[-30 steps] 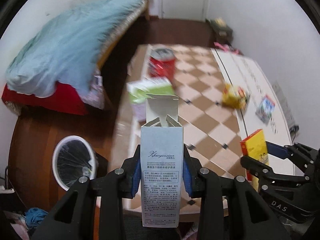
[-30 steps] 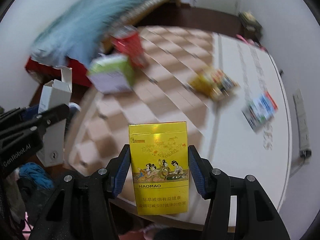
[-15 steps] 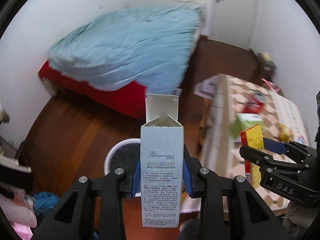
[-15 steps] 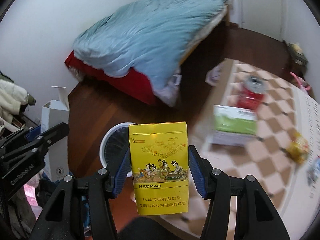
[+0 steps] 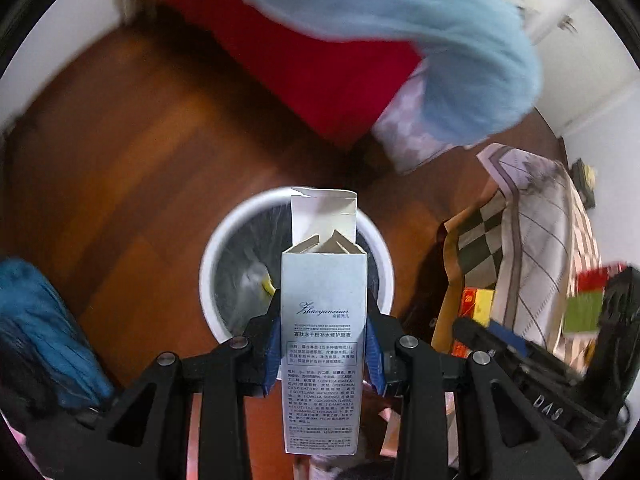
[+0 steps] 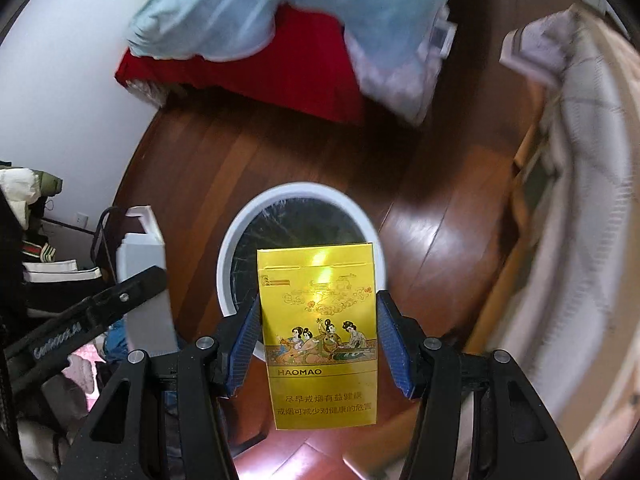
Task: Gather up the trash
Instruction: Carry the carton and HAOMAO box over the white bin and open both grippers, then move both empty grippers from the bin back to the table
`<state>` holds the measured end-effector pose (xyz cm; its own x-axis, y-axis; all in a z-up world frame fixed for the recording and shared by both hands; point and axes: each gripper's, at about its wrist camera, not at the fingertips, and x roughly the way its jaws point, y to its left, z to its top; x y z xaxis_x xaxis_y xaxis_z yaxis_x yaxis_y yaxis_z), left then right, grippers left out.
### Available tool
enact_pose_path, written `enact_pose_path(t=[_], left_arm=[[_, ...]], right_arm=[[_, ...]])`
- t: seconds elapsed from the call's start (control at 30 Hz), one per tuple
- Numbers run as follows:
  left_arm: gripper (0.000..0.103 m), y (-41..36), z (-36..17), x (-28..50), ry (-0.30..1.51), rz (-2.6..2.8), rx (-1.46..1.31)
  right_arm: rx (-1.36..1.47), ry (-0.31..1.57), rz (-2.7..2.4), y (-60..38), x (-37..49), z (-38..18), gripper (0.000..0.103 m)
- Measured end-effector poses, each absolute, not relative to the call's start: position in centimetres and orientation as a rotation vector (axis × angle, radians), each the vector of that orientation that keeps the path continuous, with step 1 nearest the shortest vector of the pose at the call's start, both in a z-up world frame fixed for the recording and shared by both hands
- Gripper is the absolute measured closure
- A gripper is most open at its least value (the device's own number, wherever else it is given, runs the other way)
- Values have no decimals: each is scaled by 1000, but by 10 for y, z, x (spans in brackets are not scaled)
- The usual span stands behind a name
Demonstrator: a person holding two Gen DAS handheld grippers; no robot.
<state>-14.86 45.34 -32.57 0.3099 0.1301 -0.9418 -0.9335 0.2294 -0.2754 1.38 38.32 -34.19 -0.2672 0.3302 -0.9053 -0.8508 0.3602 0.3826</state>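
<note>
We have the left tool [image 5: 323, 354] clamped on one pale blue carton [image 5: 323, 336], upright, top flap open. Right tool [image 6: 317, 354] clamped on one yellow HAOMAO cigarette pack [image 6: 318, 332]. One white-rimmed trash bin [image 6: 240, 232] on the floor at 12 o'clock of both tools.

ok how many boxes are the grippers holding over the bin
2. A pale blue carton is clamped in the left gripper, and a yellow pack in the right gripper, both above the bin.
</note>
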Motion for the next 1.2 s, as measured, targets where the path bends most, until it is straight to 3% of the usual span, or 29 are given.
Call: enact_pose_path(t=[0.4,0.47,0.5,0.53,0.57,0.63,0.73,1.2], left_arm=[[70,486,-378,-158,1028,876,-1165],[54,488,-376,-165,1027,897,-1170],[30,489,-374,-171,1020,915,-1169],[11,488,-370,-178,999,935,-1165],[6,488,-366,-186,986,963,-1152],[6,482,-358,-197,1003,1029,-1091],[2,470,-347,-208,1028,1096,-995],[2,400,-295,-216,1028,1193,-774]], right_arm=[[-555,1489,1219,428,0,-412,44],[-560,1500,1214,431,0,-414,39],[-568,1500,1205,431,1,-415,30],[-577,1494,1198,431,0,-413,14],[-589,1477,1187,430,-1,-412,9],[-629,1441,1173,428,-4,-409,9],[-691,1390,1147,423,-10,-404,0],[-706,1237,1168,355,-40,-334,0]])
